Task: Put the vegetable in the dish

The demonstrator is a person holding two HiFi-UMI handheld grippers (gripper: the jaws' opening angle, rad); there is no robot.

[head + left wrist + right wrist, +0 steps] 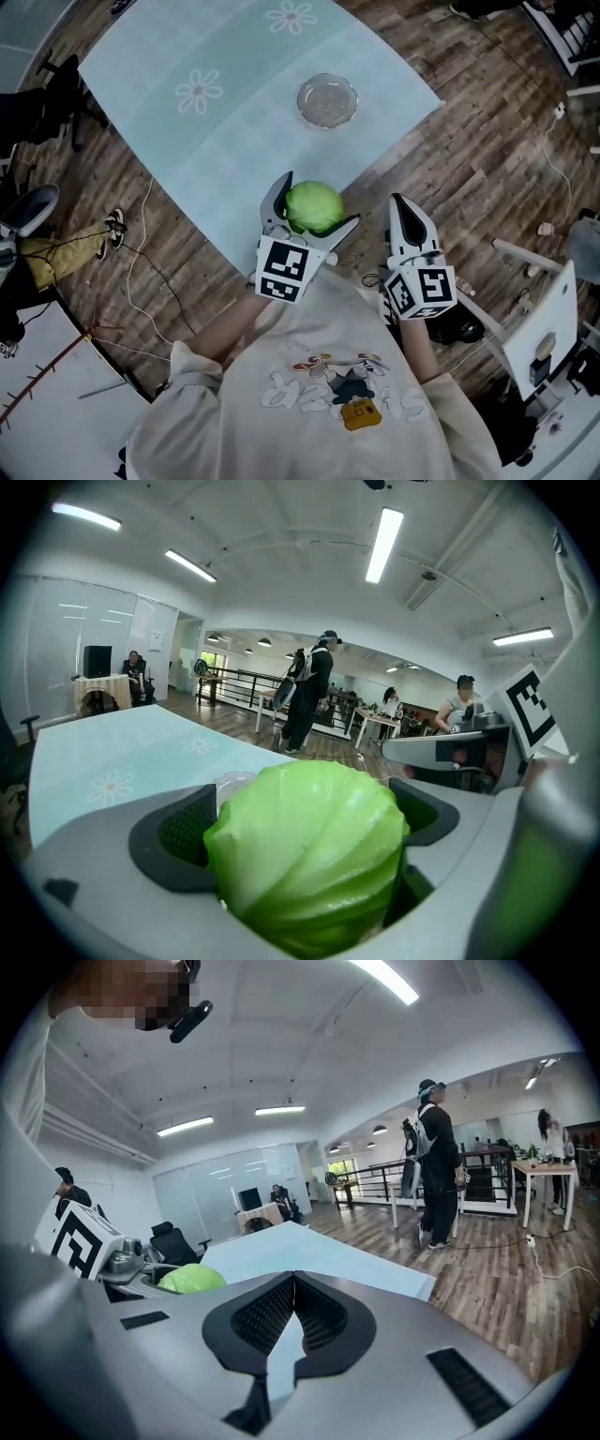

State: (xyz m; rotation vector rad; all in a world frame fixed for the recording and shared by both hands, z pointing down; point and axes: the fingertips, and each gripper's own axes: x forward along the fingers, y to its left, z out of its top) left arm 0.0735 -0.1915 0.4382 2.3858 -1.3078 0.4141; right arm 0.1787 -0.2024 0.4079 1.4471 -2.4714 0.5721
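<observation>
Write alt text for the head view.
The left gripper holds a green cabbage over the near edge of a pale green table, with an empty glass dish farther along it. The right gripper, shut and empty, is beside it over the wood floor.

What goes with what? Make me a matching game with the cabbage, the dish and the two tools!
Things:
1. cabbage
2. dish
3. left tool
4. right tool

States:
A. shut, with nothing in it
B. clear glass, sitting on the tablecloth
C. green and round, lifted off the table
D. clamped on the vegetable

Right pairs: 1-C, 2-B, 3-D, 4-A
</observation>
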